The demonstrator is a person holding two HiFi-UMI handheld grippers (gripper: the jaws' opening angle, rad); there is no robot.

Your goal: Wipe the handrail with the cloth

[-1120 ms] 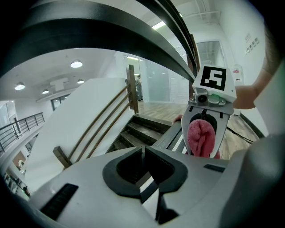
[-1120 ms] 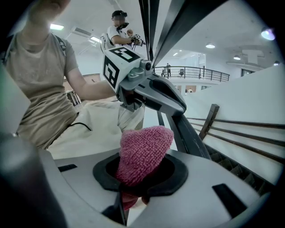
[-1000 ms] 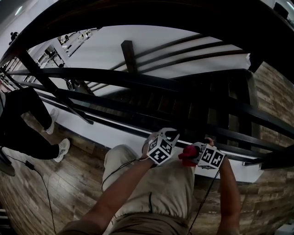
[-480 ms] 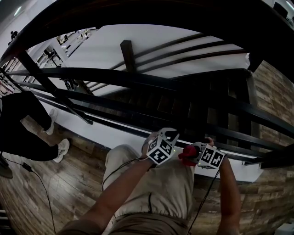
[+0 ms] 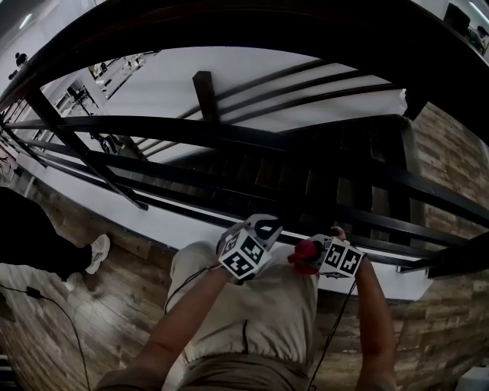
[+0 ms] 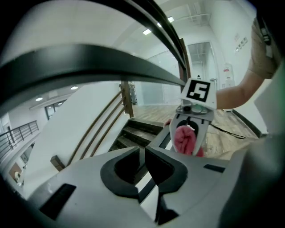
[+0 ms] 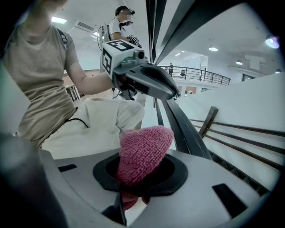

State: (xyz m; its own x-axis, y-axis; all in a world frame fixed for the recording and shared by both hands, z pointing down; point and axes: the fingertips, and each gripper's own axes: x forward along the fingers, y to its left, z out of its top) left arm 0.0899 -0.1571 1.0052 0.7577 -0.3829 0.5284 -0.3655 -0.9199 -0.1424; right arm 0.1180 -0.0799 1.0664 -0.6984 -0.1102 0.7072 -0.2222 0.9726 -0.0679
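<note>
At knee level, nearest: right gripper [image 5: 306, 258] is clamped tight on the pink cloth [image 7: 143, 151]. The cloth tip sits just beside a low bar [image 7: 185, 129]; contact is not clear. Left gripper [image 5: 266, 224] is alongside, jaws almost together with a thin slit between them, holding nothing. Bars cross close ahead of both tips. Open floor [image 5: 69, 305] lies to the left. Handrail [image 5: 229, 23] arches above, with stairs [image 5: 306, 176] beyond. Versus one second ago: left gripper sits slightly further from the right, right gripper is unmoved, and a bystander's leg [image 5: 42, 240] is nearer the left edge.
</note>
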